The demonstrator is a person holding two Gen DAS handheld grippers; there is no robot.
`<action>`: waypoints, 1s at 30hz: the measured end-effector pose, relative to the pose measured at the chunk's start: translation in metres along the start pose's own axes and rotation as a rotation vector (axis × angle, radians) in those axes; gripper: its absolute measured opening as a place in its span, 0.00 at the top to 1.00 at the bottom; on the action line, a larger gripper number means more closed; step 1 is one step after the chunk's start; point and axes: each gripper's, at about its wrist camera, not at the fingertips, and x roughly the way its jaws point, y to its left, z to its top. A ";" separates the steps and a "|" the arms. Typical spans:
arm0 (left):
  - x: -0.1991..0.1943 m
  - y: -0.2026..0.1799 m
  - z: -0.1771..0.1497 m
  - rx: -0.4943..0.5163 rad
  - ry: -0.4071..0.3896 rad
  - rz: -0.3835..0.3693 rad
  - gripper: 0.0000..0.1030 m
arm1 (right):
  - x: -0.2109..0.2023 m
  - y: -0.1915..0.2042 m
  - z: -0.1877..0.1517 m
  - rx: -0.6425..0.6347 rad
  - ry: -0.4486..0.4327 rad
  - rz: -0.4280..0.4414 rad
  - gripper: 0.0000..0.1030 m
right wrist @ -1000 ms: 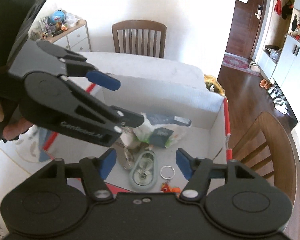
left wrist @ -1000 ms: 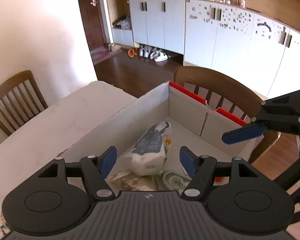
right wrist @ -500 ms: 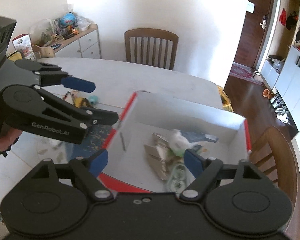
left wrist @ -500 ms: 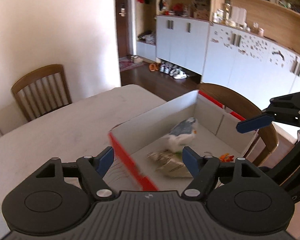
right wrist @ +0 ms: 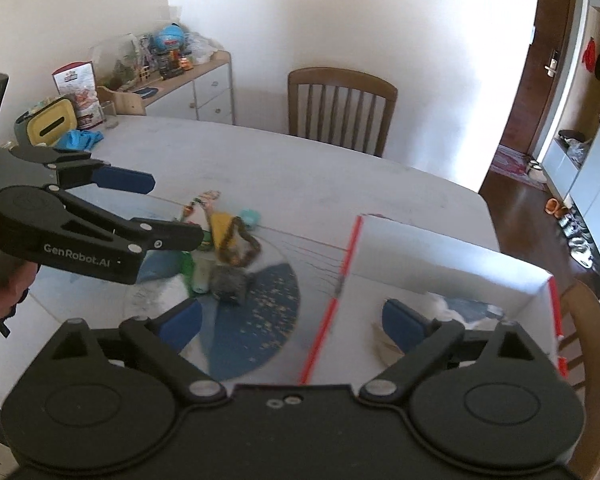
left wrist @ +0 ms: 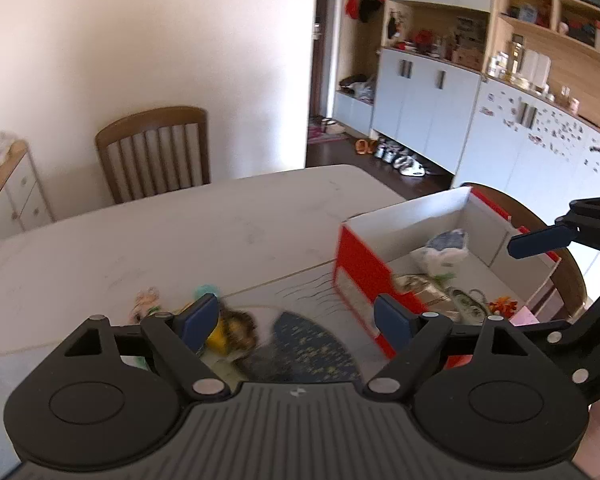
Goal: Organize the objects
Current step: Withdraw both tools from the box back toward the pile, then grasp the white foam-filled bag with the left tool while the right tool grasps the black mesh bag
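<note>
Jaws of left gripper (left wrist: 296, 318) and right gripper (right wrist: 290, 322) standing apart, just been opening, nothing between. Red-edged box (left wrist: 364, 276) sitting at tabletop (left wrist: 160, 240) right edge, white packet (left wrist: 446, 248) inside. Loose pile (right wrist: 224, 248) lying on blue mat (right wrist: 260, 312) near front edge, beside box. Both grippers tilting downward.

Matt cardboard box (left wrist: 358, 276) — wooden chair (left wrist: 156, 152)
</note>
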 end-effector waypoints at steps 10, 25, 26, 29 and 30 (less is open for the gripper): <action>-0.011 0.059 -0.030 -0.072 0.003 0.025 0.00 | 0.027 0.034 0.009 0.036 -0.011 -0.002 0.05; 0.029 0.091 -0.092 -0.078 0.150 -0.019 0.00 | 0.084 0.042 0.004 0.117 0.045 -0.019 0.06; 0.031 0.090 -0.096 -0.077 0.152 -0.024 0.00 | 0.088 0.042 0.004 0.121 0.050 -0.018 0.07; 0.040 0.084 -0.104 -0.077 0.170 -0.051 0.00 | 0.101 0.043 0.004 0.136 0.064 -0.013 0.08; 0.043 0.082 -0.107 -0.076 0.178 -0.057 0.00 | 0.105 0.042 0.004 0.142 0.070 -0.013 0.09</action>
